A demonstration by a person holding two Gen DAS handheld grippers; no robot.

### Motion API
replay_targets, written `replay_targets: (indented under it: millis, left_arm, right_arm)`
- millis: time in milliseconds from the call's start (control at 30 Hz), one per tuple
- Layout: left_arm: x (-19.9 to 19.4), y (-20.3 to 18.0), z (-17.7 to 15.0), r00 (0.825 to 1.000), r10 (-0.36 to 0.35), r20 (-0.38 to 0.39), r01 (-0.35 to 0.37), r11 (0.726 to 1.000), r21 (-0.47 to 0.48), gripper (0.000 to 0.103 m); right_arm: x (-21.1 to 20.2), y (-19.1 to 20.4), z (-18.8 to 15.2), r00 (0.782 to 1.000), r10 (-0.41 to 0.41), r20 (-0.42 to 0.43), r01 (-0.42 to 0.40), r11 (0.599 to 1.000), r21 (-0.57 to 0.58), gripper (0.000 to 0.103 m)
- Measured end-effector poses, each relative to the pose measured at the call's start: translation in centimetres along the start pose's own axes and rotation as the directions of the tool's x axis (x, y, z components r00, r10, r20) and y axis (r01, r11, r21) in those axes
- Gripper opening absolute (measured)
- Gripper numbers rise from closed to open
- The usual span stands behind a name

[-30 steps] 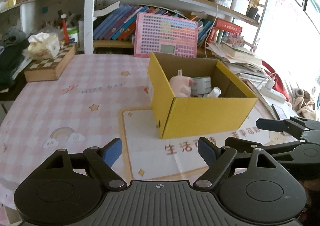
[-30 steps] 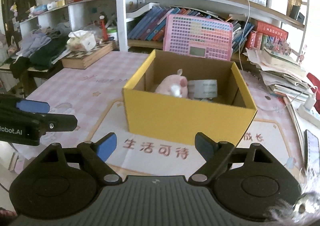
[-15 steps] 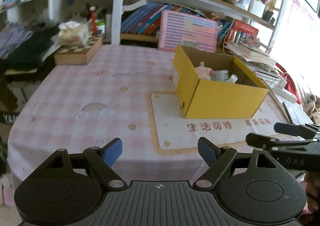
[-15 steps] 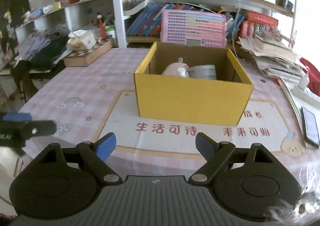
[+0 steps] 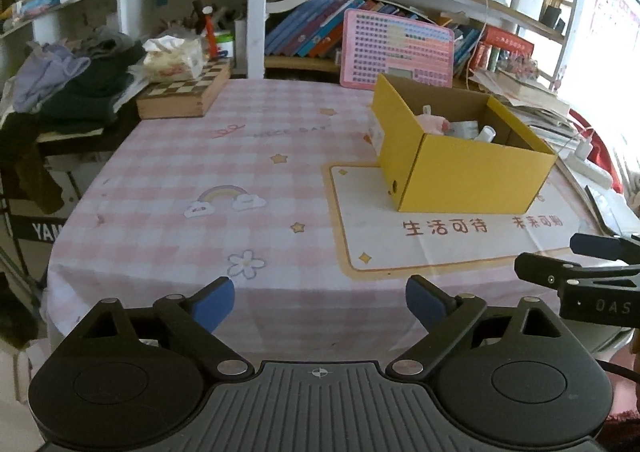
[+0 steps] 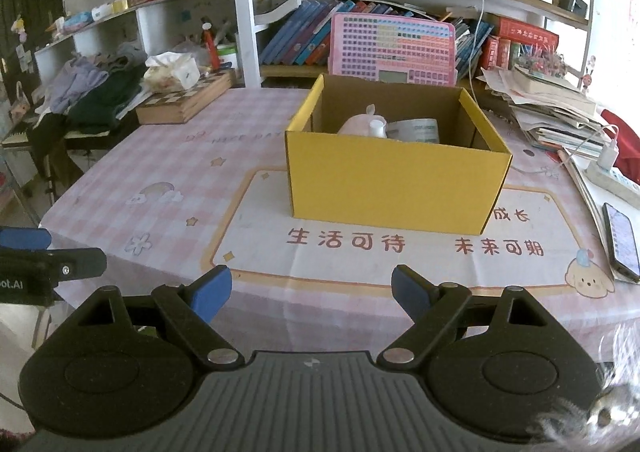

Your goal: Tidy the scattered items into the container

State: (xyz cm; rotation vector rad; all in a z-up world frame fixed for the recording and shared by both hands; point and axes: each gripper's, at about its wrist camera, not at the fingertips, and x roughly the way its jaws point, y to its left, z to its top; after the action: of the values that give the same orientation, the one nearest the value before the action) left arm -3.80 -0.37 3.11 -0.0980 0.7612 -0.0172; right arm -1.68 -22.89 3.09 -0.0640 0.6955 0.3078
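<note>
Nearest in the left wrist view, the left gripper (image 5: 320, 298) hangs over the near edge of the table, its jaws opening, wide, with nothing between the blue pads. The right gripper (image 6: 311, 292) is likewise spread wide and empty, above the near border of the printed mat (image 6: 400, 244).

Beyond both sits the yellow box (image 6: 394, 179), upright on the far half of the mat. From the right gripper it lies at about twelve o'clock, its long side square across the line of approach. From the left gripper it lies at about one o'clock, seen corner-on and farther off. The right hand looks the nearer of the two.

Inside the box are a pink soft toy (image 6: 358, 123), a small white bottle (image 6: 377, 128) and a roll of tape (image 6: 418, 130).

No loose item shows on the checked tablecloth (image 5: 200, 171), so the tidying appears finished.

A phone (image 6: 621, 246) lies at three o'clock, by the table's edge.
</note>
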Motion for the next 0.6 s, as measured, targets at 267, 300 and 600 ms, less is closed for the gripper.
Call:
replay_targets:
  millis: [267, 300, 600]
  left_arm:
    - [0.3, -0.3, -0.4, 0.999, -0.009, -0.034, 0.009, 1.000, 0.005, 0.095]
    - [0.3, -0.4, -0.5, 0.999, -0.011, -0.039, 0.011, 1.000, 0.006, 0.095]
    - [0.5, -0.3, -0.8, 0.997, 0.016, -0.075, -0.015, 1.000, 0.014, 0.103]
  right_arm:
    - [0.5, 0.7, -0.3, 0.999, 0.017, -0.037, -0.018, 0.999, -0.035, 0.089]
    - [0.6, 0.8, -0.3, 0.999, 0.023, -0.041, -0.025, 0.999, -0.039, 0.089]
    - [1.2, 1.8, -0.3, 0.995, 0.077, -0.065, -0.081, 0.994, -0.069, 0.091]
